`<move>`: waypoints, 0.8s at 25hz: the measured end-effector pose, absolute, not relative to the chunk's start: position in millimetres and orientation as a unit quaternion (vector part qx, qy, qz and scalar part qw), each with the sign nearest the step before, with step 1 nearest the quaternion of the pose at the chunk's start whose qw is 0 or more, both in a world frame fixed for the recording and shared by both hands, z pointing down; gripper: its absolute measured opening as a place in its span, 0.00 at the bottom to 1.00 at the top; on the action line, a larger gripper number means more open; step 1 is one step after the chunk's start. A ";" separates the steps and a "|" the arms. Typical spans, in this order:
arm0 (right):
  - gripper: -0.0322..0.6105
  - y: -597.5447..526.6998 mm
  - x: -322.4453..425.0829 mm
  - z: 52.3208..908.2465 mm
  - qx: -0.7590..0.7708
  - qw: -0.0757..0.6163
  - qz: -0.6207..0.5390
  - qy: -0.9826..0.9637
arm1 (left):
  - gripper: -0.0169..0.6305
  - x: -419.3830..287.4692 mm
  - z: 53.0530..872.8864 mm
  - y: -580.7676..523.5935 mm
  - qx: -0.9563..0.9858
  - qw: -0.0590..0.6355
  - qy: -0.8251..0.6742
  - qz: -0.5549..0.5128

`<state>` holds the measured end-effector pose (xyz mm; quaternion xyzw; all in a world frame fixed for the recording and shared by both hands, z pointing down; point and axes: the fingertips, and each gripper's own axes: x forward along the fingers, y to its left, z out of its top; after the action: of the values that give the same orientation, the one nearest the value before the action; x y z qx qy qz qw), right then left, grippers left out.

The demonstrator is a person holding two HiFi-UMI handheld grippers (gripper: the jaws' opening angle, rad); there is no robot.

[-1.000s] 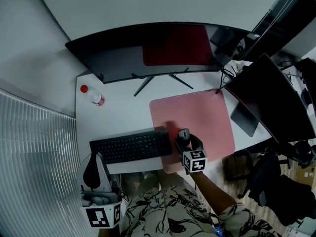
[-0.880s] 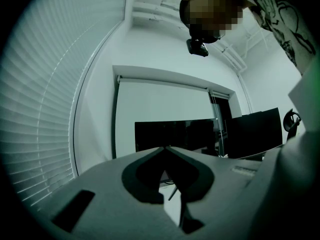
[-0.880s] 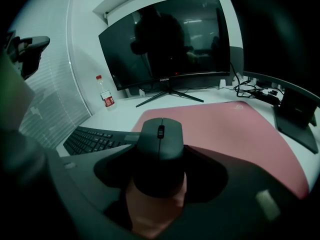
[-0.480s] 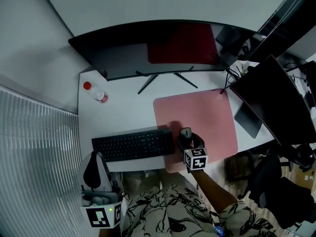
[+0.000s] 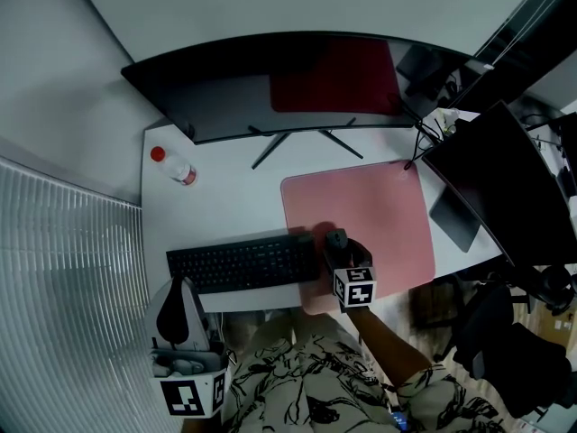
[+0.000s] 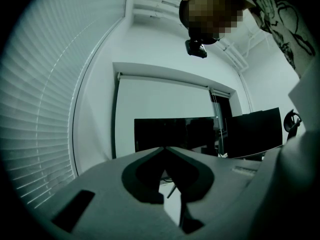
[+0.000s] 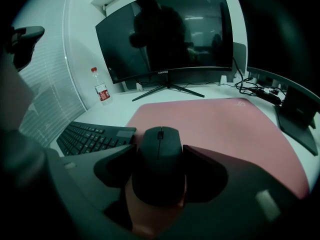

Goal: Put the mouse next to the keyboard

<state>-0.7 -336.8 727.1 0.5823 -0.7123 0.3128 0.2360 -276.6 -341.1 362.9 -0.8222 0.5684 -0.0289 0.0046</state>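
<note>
The dark mouse (image 5: pixel 336 239) (image 7: pixel 159 156) rests on the pink desk mat (image 5: pixel 374 210) (image 7: pixel 225 124), just right of the black keyboard (image 5: pixel 239 264) (image 7: pixel 85 136). My right gripper (image 5: pixel 338 245) (image 7: pixel 160 159) is shut on the mouse, one jaw against each of its sides. My left gripper (image 5: pixel 178 287) (image 6: pixel 164 150) is held off the desk's front left edge with its tips together and nothing between them; it points up at the wall and monitors.
A wide curved monitor (image 5: pixel 270 88) (image 7: pixel 165 34) stands at the back on a thin-legged stand. A second dark screen (image 5: pixel 496 188) and cables crowd the right side. A red-capped bottle (image 5: pixel 171 168) (image 7: pixel 101 90) stands at the back left. Window blinds run along the left.
My right gripper has edged the mouse slightly nearer the keyboard's right end. The left gripper has hardly moved.
</note>
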 end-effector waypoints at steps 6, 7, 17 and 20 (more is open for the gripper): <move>0.52 -340.1 -1.3 732.1 0.588 0.241 0.312 -0.706 | 0.03 -273.7 366.4 -343.8 -0.824 -0.002 0.565 -0.034; 0.52 -340.8 -1.4 732.6 0.588 0.242 0.313 -0.705 | 0.03 -273.3 367.1 -344.2 -0.824 -0.003 0.565 -0.034; 0.52 -340.8 -3.7 739.4 0.597 0.249 0.323 -0.691 | 0.03 -273.5 372.2 -347.9 -0.823 -0.005 0.567 -0.034; 0.52 -340.7 -2.4 741.0 0.600 0.249 0.328 -0.686 | 0.03 -272.0 373.0 -348.2 -0.823 -0.006 0.567 -0.034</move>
<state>-2.4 -340.7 741.0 0.5998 -0.6857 0.3285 0.2493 -272.0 -348.2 373.0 -0.8233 0.5665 -0.0343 -0.0059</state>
